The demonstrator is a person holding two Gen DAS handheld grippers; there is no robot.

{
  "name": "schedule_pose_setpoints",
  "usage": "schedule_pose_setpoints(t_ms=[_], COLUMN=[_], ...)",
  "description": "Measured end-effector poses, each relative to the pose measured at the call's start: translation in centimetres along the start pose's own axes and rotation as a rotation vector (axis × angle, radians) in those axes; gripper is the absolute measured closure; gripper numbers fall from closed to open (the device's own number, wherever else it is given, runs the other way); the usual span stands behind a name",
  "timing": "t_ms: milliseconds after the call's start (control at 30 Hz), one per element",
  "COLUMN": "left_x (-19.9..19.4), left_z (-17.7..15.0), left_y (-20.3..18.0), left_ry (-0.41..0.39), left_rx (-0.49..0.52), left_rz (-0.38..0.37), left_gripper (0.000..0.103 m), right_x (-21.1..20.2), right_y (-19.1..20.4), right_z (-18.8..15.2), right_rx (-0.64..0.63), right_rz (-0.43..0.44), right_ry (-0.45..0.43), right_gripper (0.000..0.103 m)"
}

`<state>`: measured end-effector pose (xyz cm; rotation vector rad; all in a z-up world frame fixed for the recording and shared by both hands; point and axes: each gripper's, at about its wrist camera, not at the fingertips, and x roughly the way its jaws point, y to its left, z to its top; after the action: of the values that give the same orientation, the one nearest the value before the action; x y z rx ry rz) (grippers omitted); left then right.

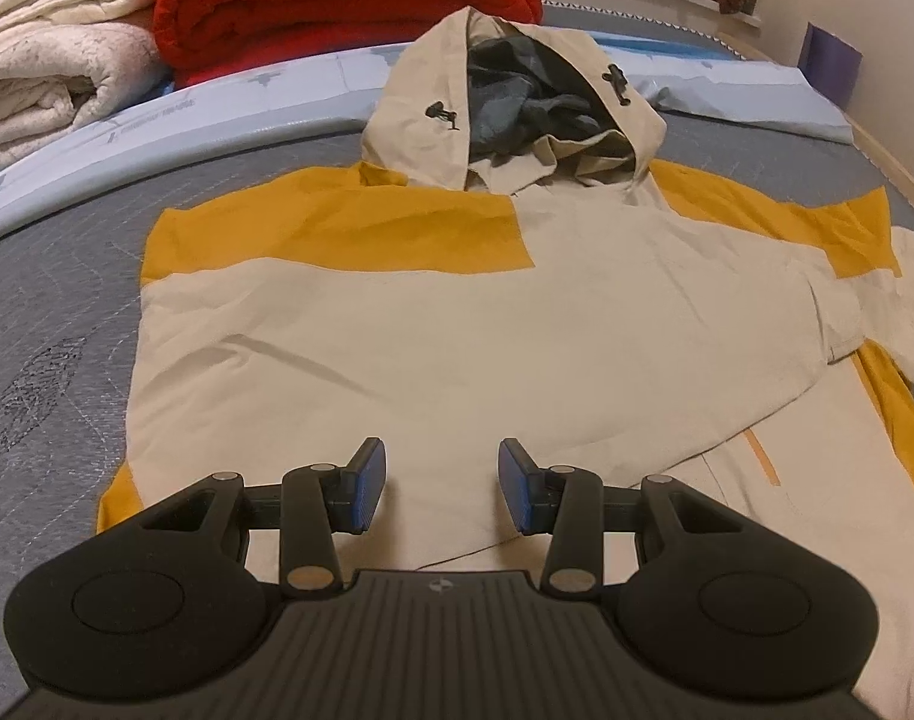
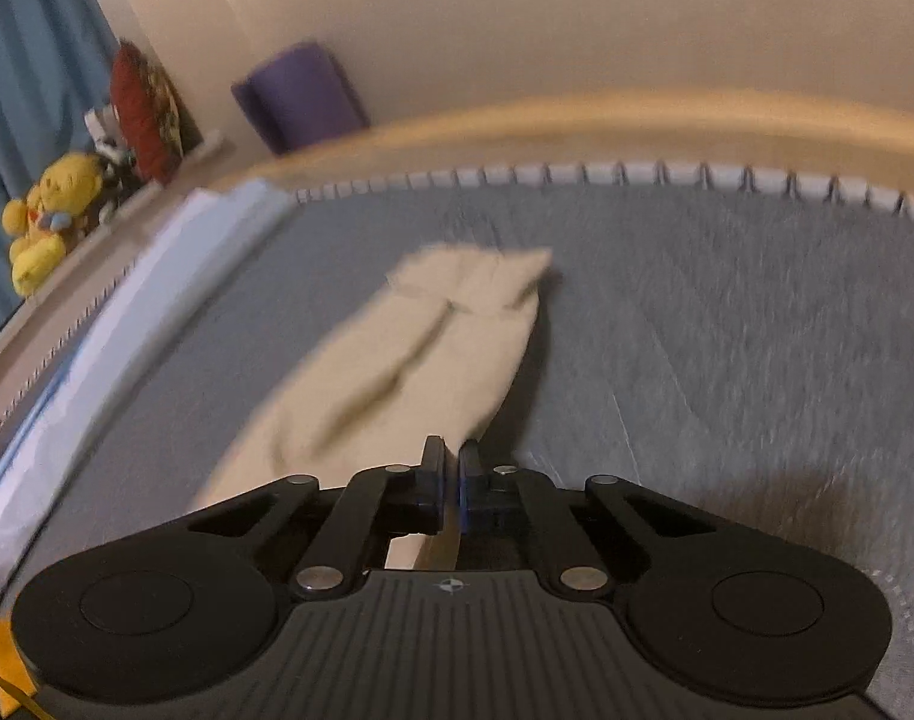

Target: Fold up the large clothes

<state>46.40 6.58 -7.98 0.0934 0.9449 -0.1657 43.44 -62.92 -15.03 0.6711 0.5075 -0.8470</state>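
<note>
A large beige and mustard-yellow hooded jacket (image 1: 433, 324) lies flat on the grey mattress (image 1: 43, 324), hood (image 1: 505, 102) at the far end. Its left sleeve is folded across the body. My left gripper (image 1: 442, 483) is open and empty, hovering over the lower middle of the jacket. In the right wrist view, my right gripper (image 2: 451, 480) is shut on the edge of the jacket's beige right sleeve (image 2: 421, 348), which stretches away over the mattress (image 2: 727, 330). That view is blurred by motion.
Folded white blankets (image 1: 43, 54) and a red blanket (image 1: 337, 6) are stacked at the far left. A light blue sheet (image 1: 217, 102) runs along the mattress's far edge. Plush toys (image 2: 43, 216) sit on a ledge; a purple roll (image 2: 301, 96) leans against the wall.
</note>
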Motion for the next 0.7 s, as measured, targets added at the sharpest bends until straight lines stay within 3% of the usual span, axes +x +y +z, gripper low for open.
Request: schedule_pose_setpoints(t_ms=[133, 200, 267, 367, 467, 533, 600, 667, 700], left_x=[-1.0, -1.6, -2.1, -3.0, -4.2, -4.9, -5.3, -5.4, -5.4], left_z=[0.4, 0.6, 0.8, 1.1, 1.4, 1.7, 1.7, 1.6, 1.4], left_y=[0.9, 1.6, 2.4, 3.8, 5.5, 6.7, 7.9, 9.2, 9.7], left_ry=[-0.02, -0.033, -0.044, -0.06, -0.079, -0.088, -0.088, -0.079, -0.072], left_rx=[-0.025, -0.045, -0.069, -0.115, -0.172, -0.22, -0.27, -0.323, -0.349], left_rz=[-0.005, -0.006, -0.005, 0.0, -0.007, -0.02, -0.038, -0.052, -0.057], left_gripper=[0.057, 0.057, 0.057, 0.057, 0.057, 0.057, 0.057, 0.057, 0.057], right_x=[-4.6, -8.2, -12.4, -20.3, -28.4, -32.5, -34.5, -35.2, -35.8], right_y=[6.4, 10.9, 15.3, 21.5, 25.6, 27.2, 28.7, 29.3, 29.0], right_z=[0.6, -0.5, -2.9, -8.3, -15.1, -19.8, -24.5, -28.8, -30.6], right_rx=[-0.145, -0.267, -0.375, -0.507, -0.595, -0.635, -0.707, -0.801, -0.853], right_rz=[0.017, 0.08, 0.191, 0.423, 0.674, 0.848, 1.003, 1.003, 0.944], right_ry=[-0.152, -0.212, -0.243, -0.256, -0.208, -0.081, 0.192, 0.446, 0.504], right_gripper=[0.101, 0.101, 0.101, 0.101, 0.101, 0.096, 0.094, 0.092, 0.091])
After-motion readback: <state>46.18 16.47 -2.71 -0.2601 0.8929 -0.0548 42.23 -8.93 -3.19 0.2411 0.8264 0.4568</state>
